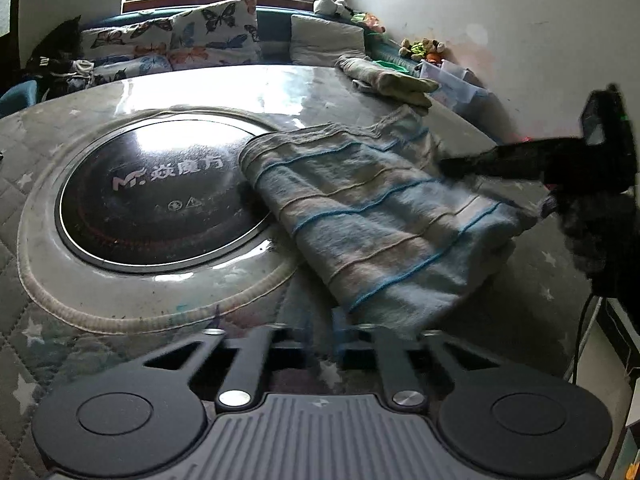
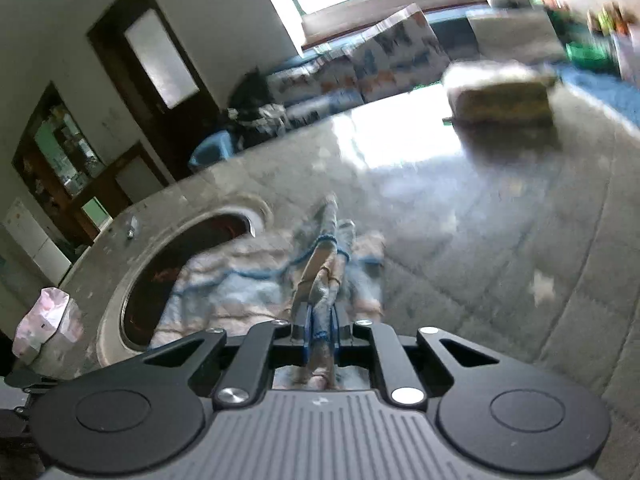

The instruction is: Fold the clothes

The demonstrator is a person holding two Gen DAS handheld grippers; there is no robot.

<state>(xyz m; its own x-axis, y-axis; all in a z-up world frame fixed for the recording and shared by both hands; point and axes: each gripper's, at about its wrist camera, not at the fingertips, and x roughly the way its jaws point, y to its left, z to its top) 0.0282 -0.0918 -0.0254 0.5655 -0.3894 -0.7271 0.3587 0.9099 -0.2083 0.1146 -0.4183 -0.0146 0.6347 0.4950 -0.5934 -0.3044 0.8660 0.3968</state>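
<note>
A light blue and beige striped knit garment [image 1: 380,216] lies folded on the padded round table [image 1: 80,320], its left edge over the black hob. My right gripper [image 1: 448,168] reaches in from the right, its black fingers on the garment's far right edge. In the right wrist view the right gripper [image 2: 320,320] is shut on a bunched ridge of the striped garment [image 2: 240,280], which runs forward between the blue fingers. My left gripper [image 1: 323,340] hovers at the garment's near corner. Its blurred blue fingers stand close together, with no cloth visible between them.
A round black induction hob [image 1: 160,200] is set in the table's middle. A second folded pile of clothes [image 1: 392,80] rests at the table's far right. Behind are butterfly cushions [image 1: 192,40], a clear plastic box [image 1: 452,80] and a wall. A pink bag [image 2: 48,320] stands left of the table.
</note>
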